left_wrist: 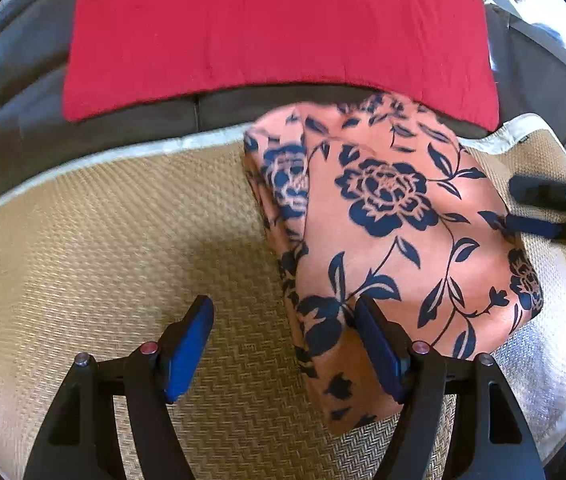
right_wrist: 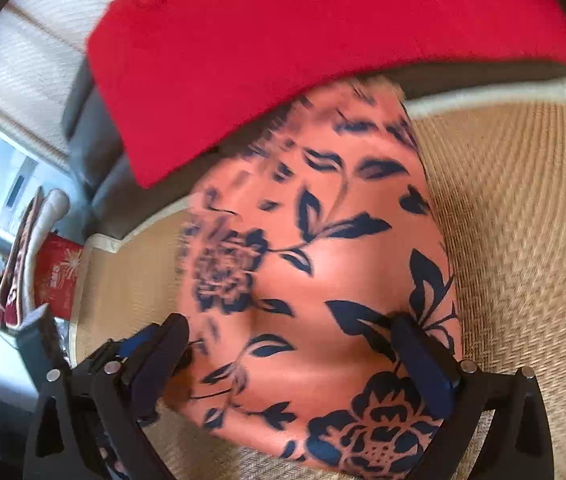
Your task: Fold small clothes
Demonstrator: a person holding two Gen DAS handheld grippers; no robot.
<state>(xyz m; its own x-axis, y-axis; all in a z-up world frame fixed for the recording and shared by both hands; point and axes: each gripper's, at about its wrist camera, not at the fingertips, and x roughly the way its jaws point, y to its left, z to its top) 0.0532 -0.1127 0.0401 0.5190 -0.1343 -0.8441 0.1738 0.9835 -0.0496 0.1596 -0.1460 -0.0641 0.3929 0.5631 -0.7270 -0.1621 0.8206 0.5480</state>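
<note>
A folded orange cloth with dark blue flowers (left_wrist: 395, 216) lies on a woven straw mat (left_wrist: 103, 240). In the left wrist view my left gripper (left_wrist: 283, 308) hangs open over the mat. The cloth's near left corner lies under its right blue pad (left_wrist: 379, 352), and nothing is pinched. In the right wrist view the same cloth (right_wrist: 323, 240) fills the middle, and my right gripper (right_wrist: 287, 324) stands open just above it, one finger near each side. From the left wrist view the right gripper (left_wrist: 539, 210) shows at the cloth's far right edge.
A red cushion (left_wrist: 275, 28) lies on a grey sofa seat (left_wrist: 23, 120) beyond the mat's white border and overlaps the cloth's far edge. A pale textured cover (left_wrist: 543, 380) lies to the right. A red box (right_wrist: 57, 272) and stacked items stand by a window at the left.
</note>
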